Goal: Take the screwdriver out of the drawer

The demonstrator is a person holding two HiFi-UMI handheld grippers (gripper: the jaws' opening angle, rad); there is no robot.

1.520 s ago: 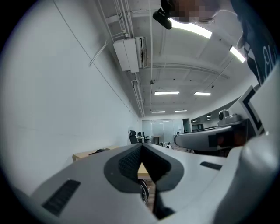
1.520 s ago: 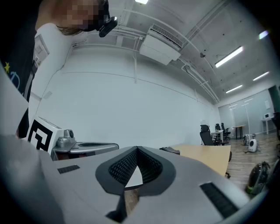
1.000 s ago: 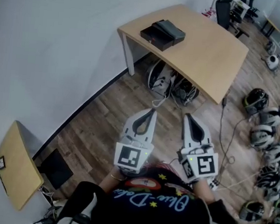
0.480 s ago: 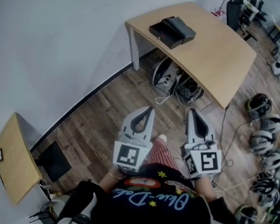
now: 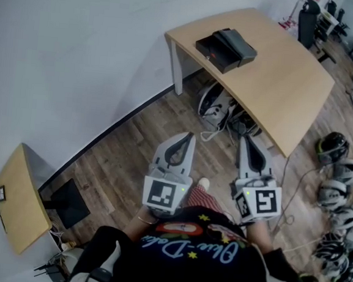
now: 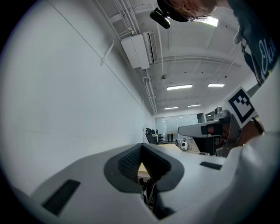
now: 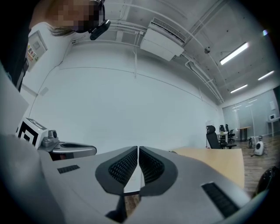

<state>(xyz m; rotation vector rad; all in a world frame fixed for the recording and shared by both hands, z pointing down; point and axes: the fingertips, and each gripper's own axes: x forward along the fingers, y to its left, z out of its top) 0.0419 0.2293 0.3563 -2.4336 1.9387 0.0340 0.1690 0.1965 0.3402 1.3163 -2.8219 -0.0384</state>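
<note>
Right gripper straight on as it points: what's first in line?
Likely the near edge of the wooden table; the right gripper points level toward it. Depth unclear: it may pass to the white wall.

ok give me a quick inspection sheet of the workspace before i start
surface: wooden table, mostly bare.
job's things: black box on the table near the wall; screwdriver not seen.
clutter: helmets on the floor, more under the table.
grippers: left tongs and right tongs both shut, empty, short of the table.
cables: loose cable on the floor.
surroundings: white wall, small side table.
</note>
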